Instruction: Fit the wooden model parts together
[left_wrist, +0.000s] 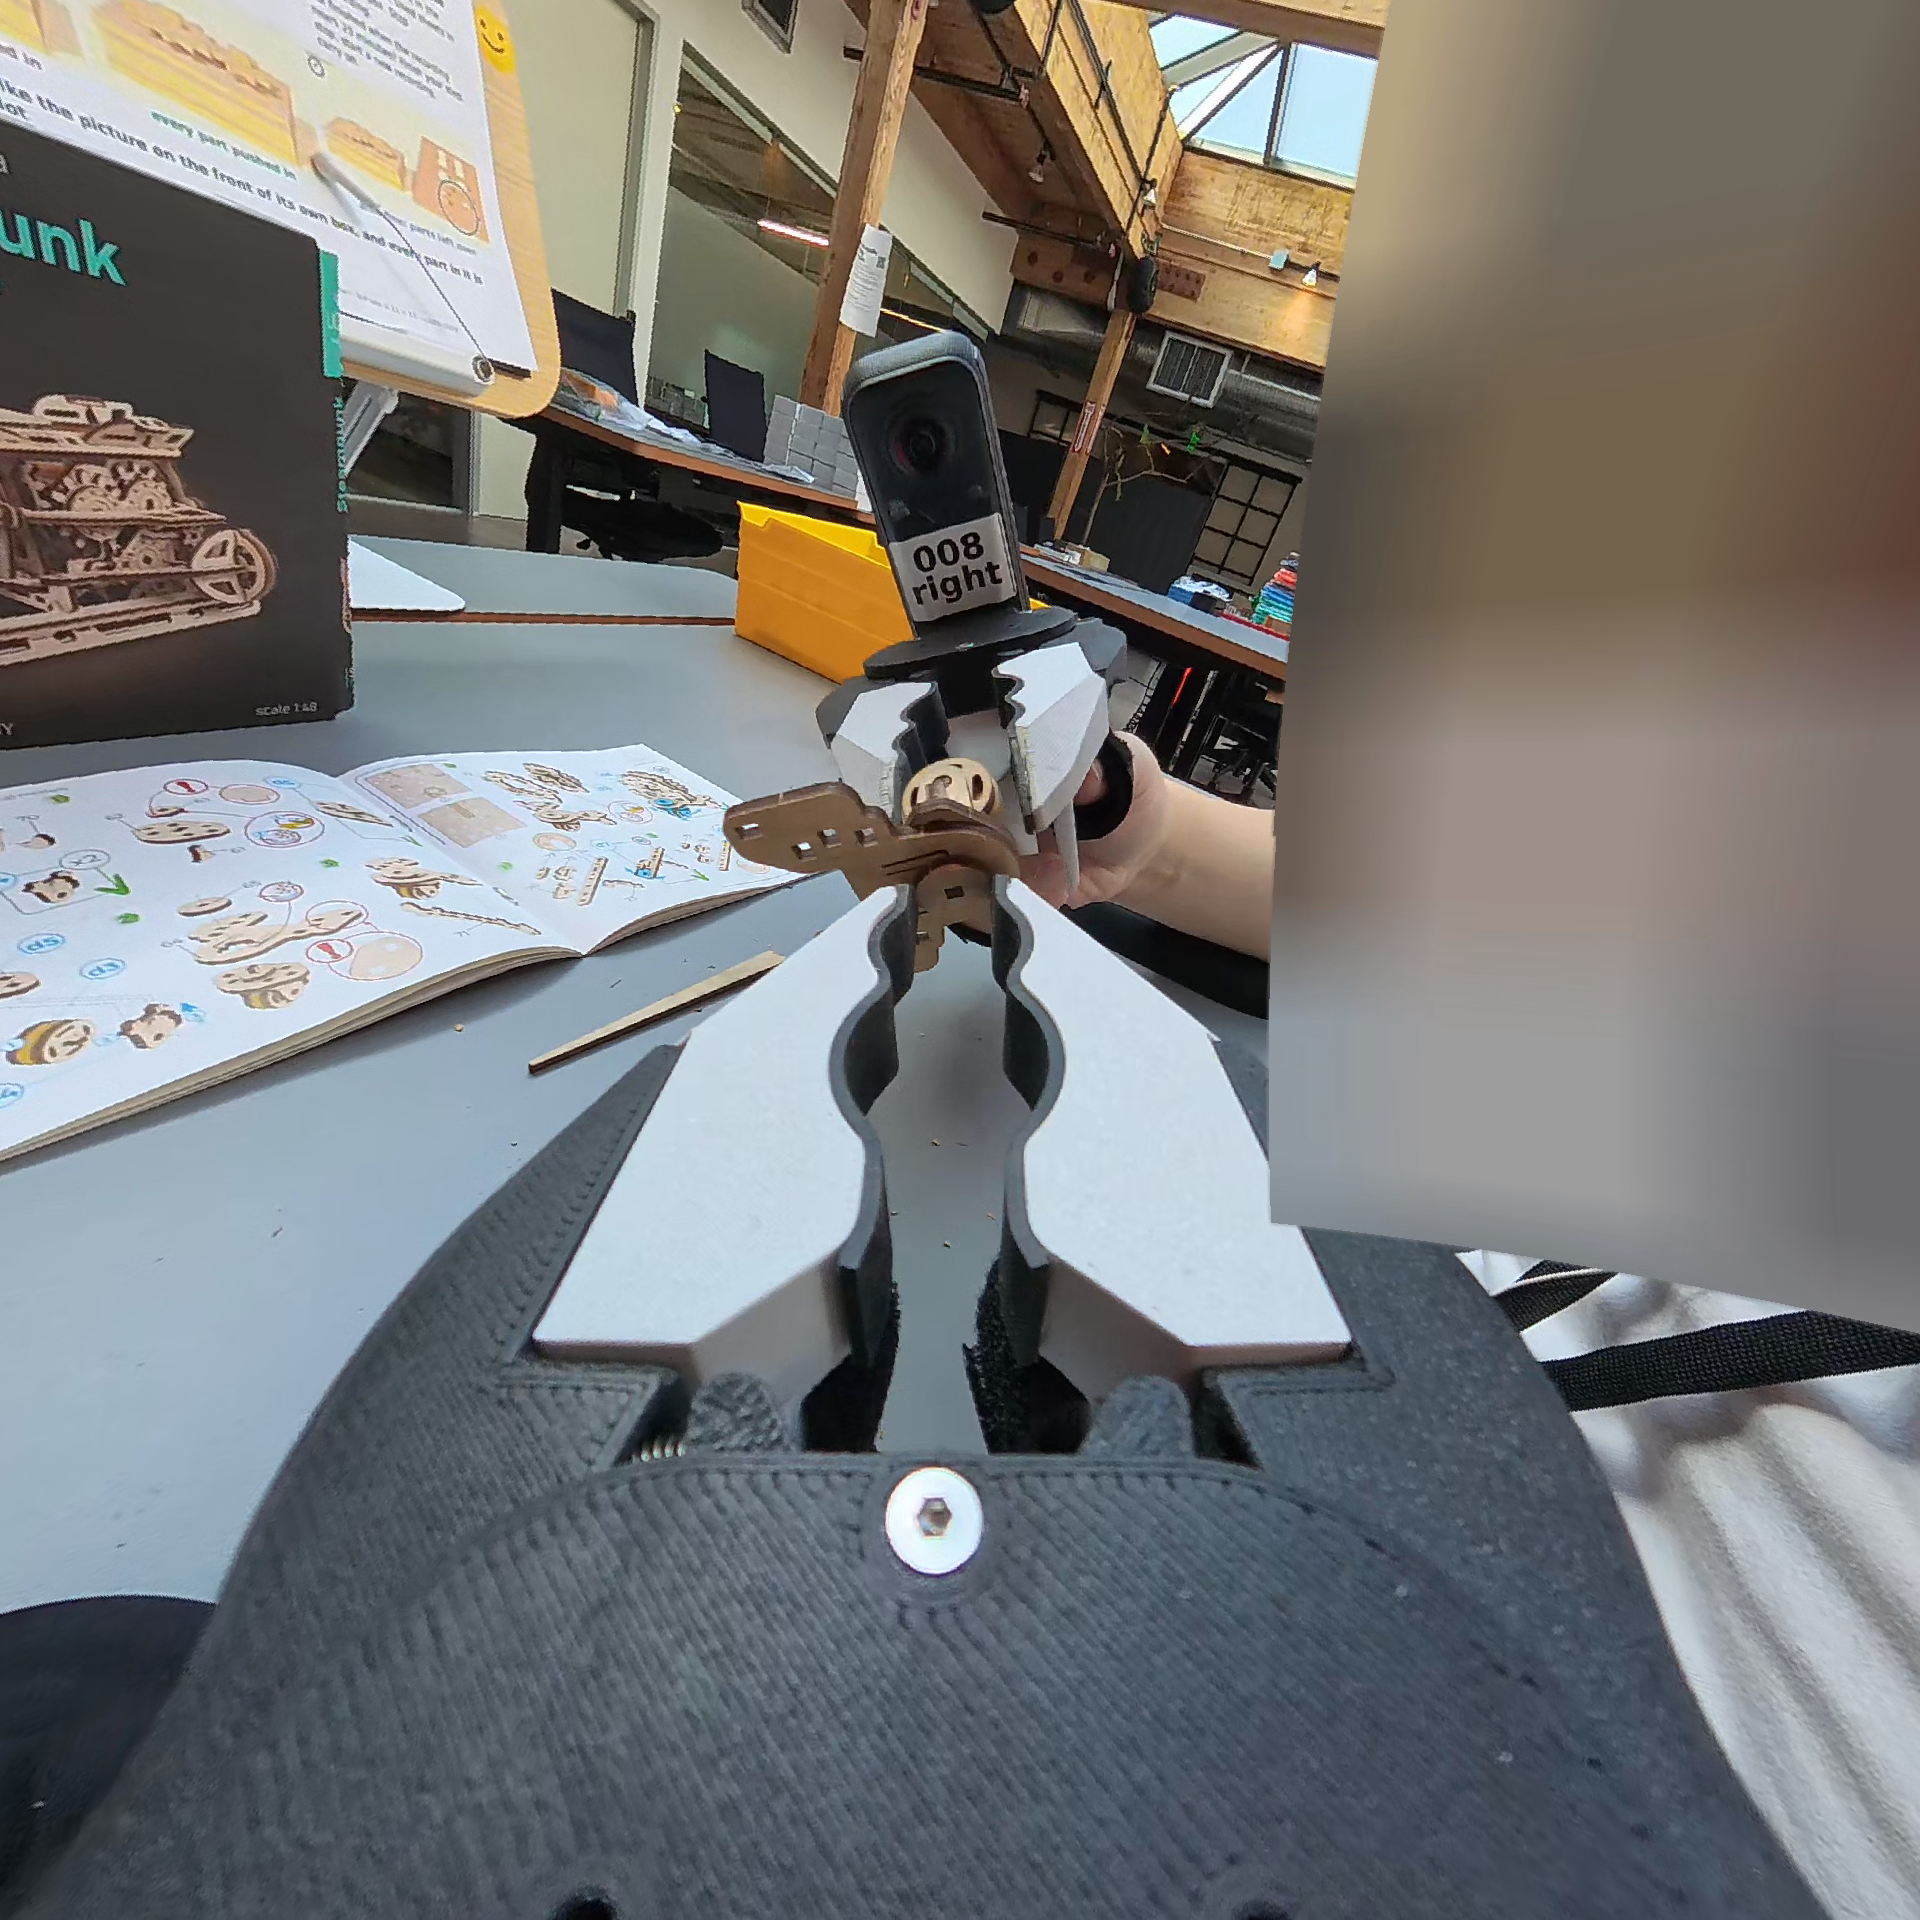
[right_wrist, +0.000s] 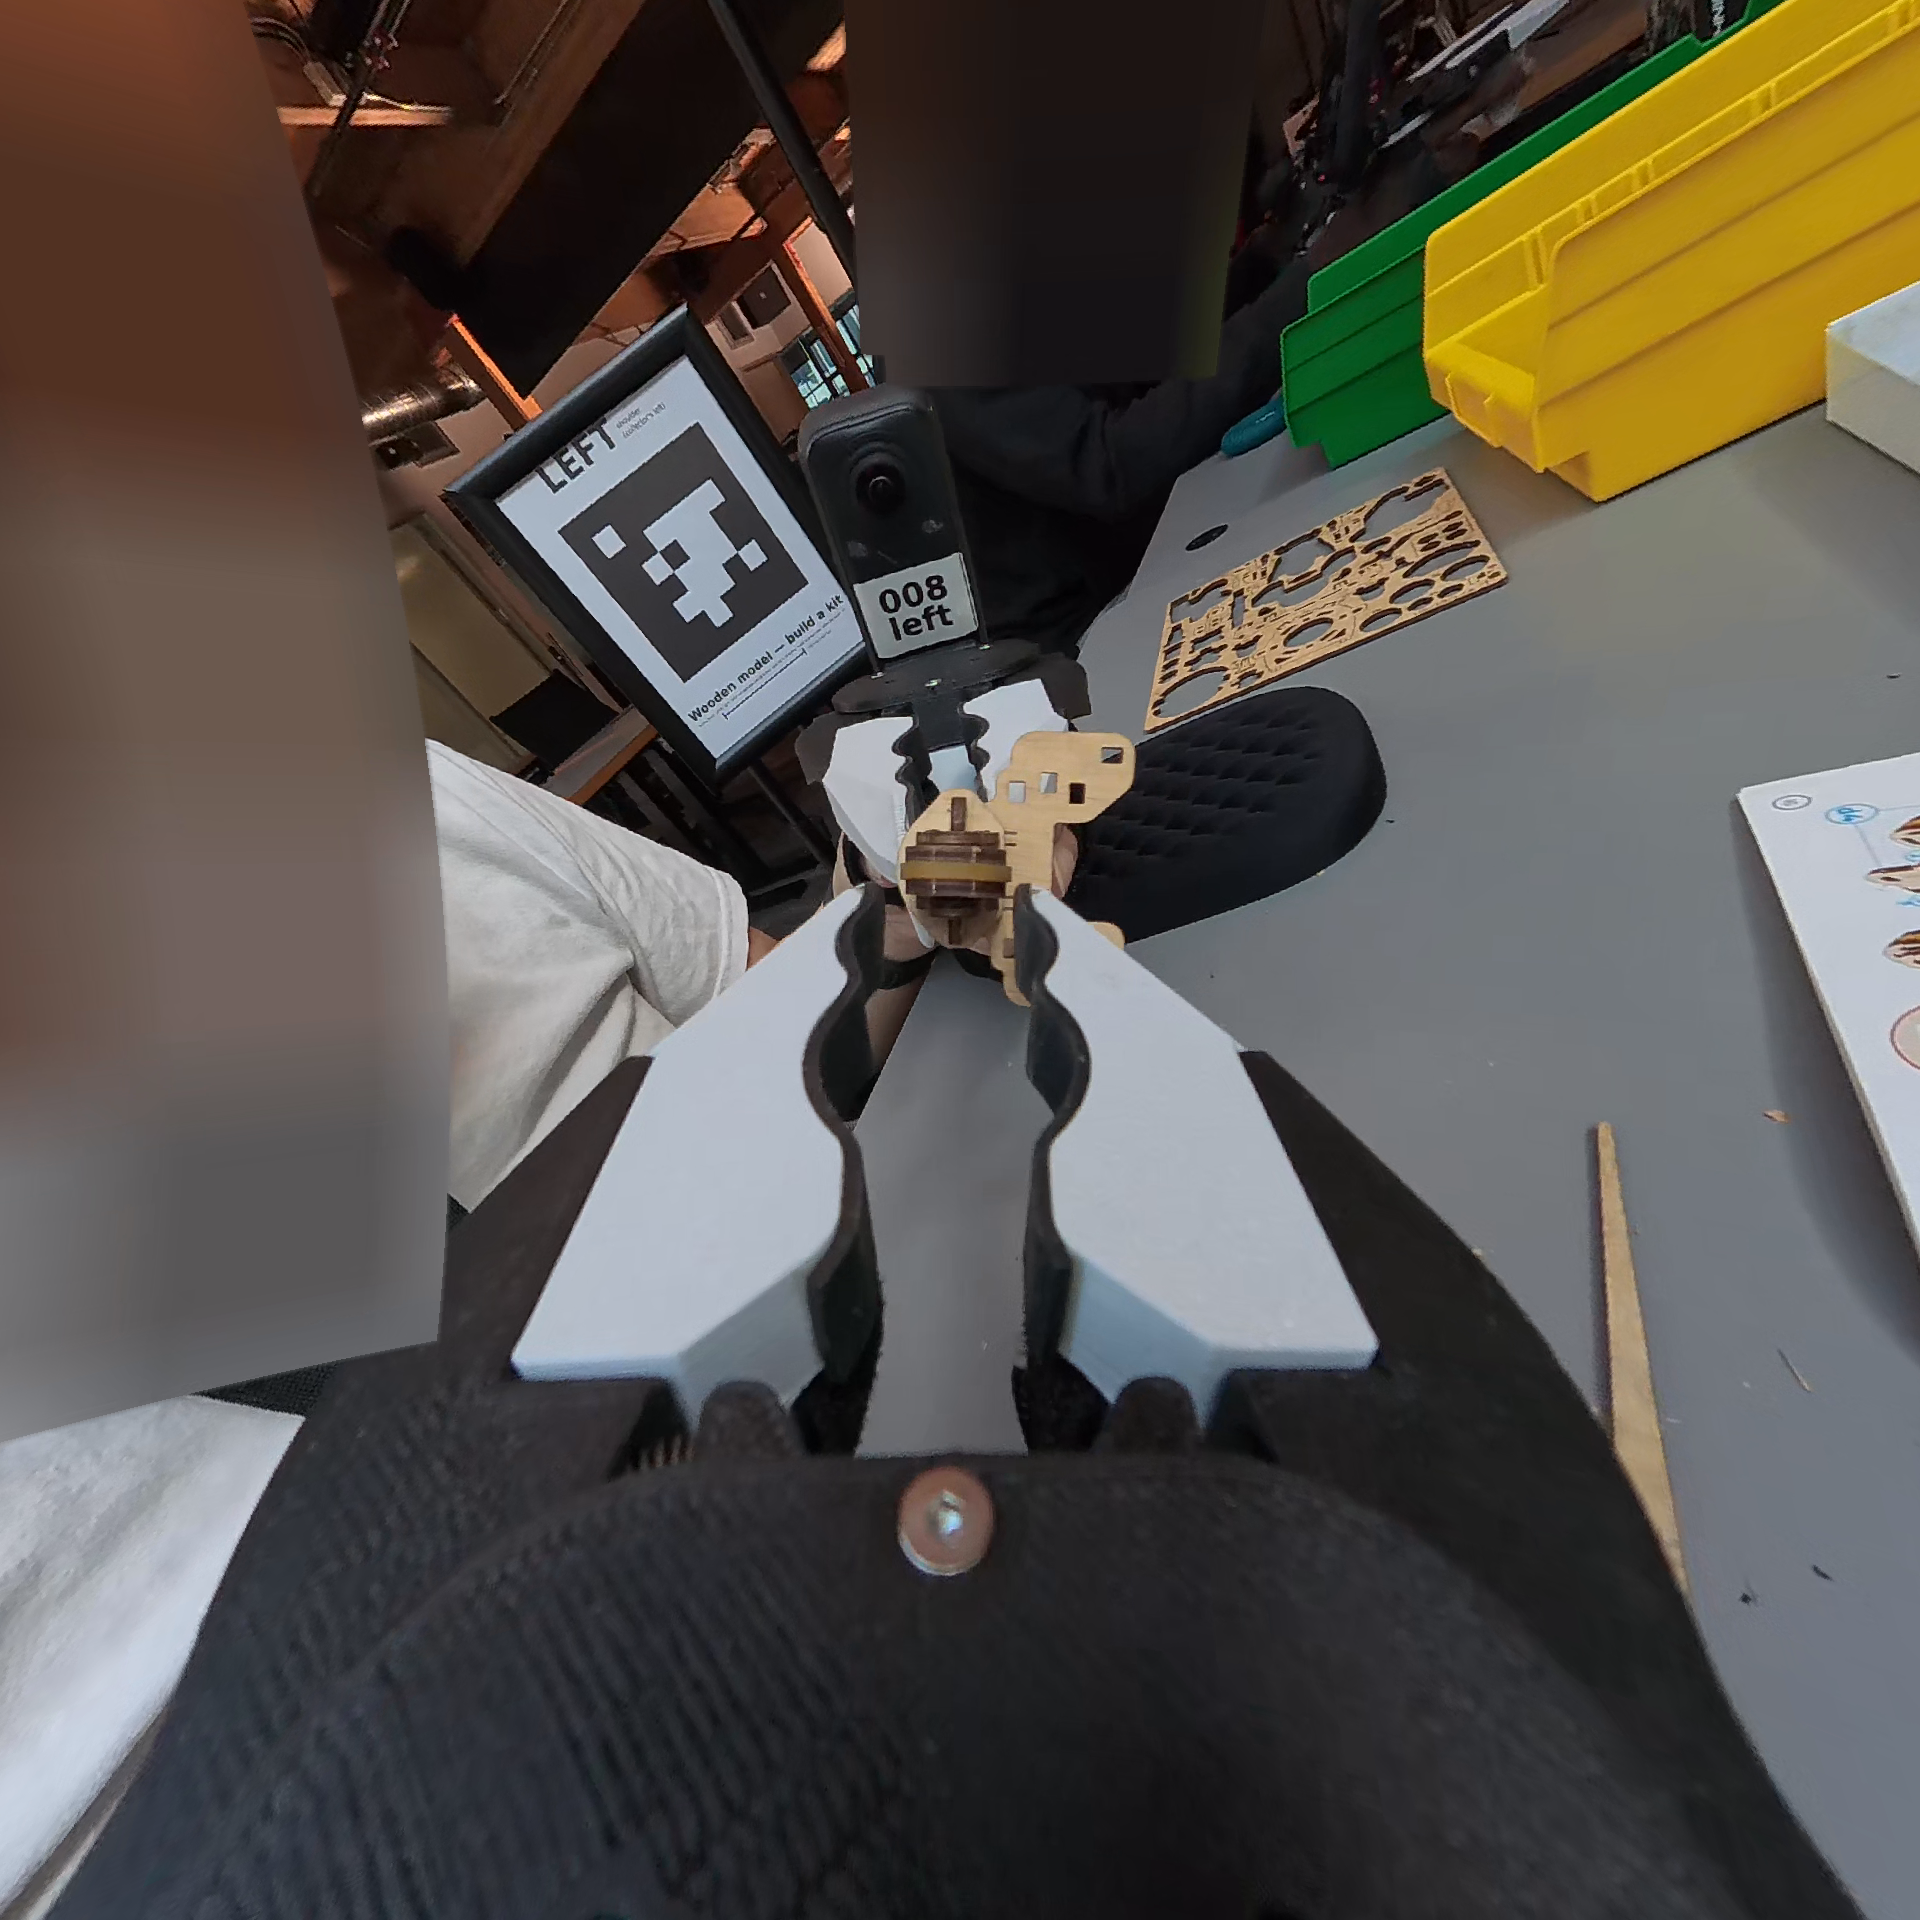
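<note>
The two grippers meet tip to tip above the grey worktop (left_wrist: 312, 1247), both gripping one small wooden assembly held in the air. The left gripper (left_wrist: 943, 914) has its jaws clenched on the lower tab of the flat slotted plate (left_wrist: 821, 831), which sticks out sideways from the tips. The right gripper (right_wrist: 951, 914) has its jaws clenched on the round stacked-disc part (right_wrist: 951, 868), which sits against the plate (right_wrist: 1060, 790) with a small peg through its middle. In the left wrist view that disc part (left_wrist: 951, 795) shows between the right gripper's tips (left_wrist: 956, 769), just above the plate.

An open instruction booklet (left_wrist: 312, 914) lies on the worktop, with a thin wooden sliver (left_wrist: 655, 1013) just beside its near edge. A dark kit box (left_wrist: 156, 468) stands behind the booklet. A punched-out wooden sheet (right_wrist: 1330, 603) lies farther off, near a yellow bin (right_wrist: 1662, 312) and a green bin (right_wrist: 1351, 343) at the worktop's far edge. A black padded rest (right_wrist: 1247, 800) lies under the held parts.
</note>
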